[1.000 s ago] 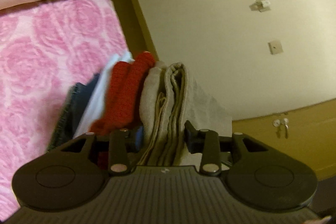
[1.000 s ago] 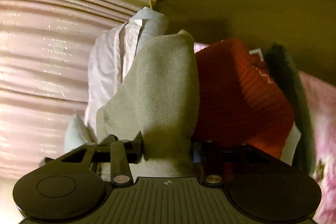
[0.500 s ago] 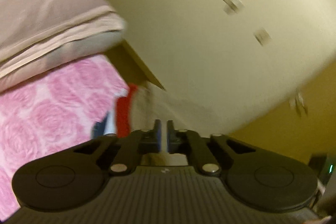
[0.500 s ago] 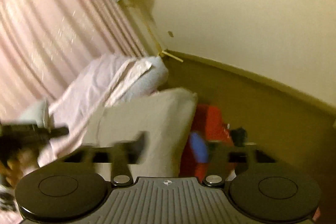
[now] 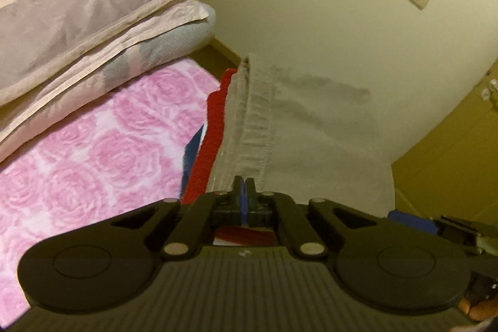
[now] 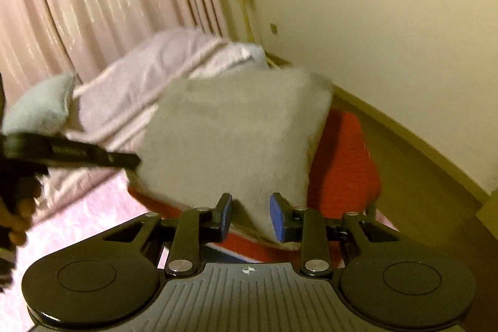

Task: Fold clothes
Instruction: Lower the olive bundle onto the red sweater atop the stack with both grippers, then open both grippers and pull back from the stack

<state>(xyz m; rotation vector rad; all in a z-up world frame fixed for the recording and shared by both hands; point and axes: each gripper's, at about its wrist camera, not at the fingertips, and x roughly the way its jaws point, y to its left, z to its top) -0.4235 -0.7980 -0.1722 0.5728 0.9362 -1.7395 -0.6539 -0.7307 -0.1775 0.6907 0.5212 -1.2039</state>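
A second ago both claws straddled the folded beige garment [image 6: 230, 139]; now the left claw [image 5: 244, 195], at lower centre of its frame, is pinched fully together with no cloth between its pads. The right claw [image 6: 251, 217] has narrowed but stands apart, empty, nearly brushing the garment, which rests mid-frame atop the red knit [image 6: 342, 164] on the bed [image 5: 93, 151]. This piece looks finished and stacked.

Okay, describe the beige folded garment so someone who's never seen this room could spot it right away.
Find the bed with the pink rose blanket. By the wall lies a stack of folded clothes; the beige garment is its top layer, directly on a red knit. It is the only pale, plain piece there.
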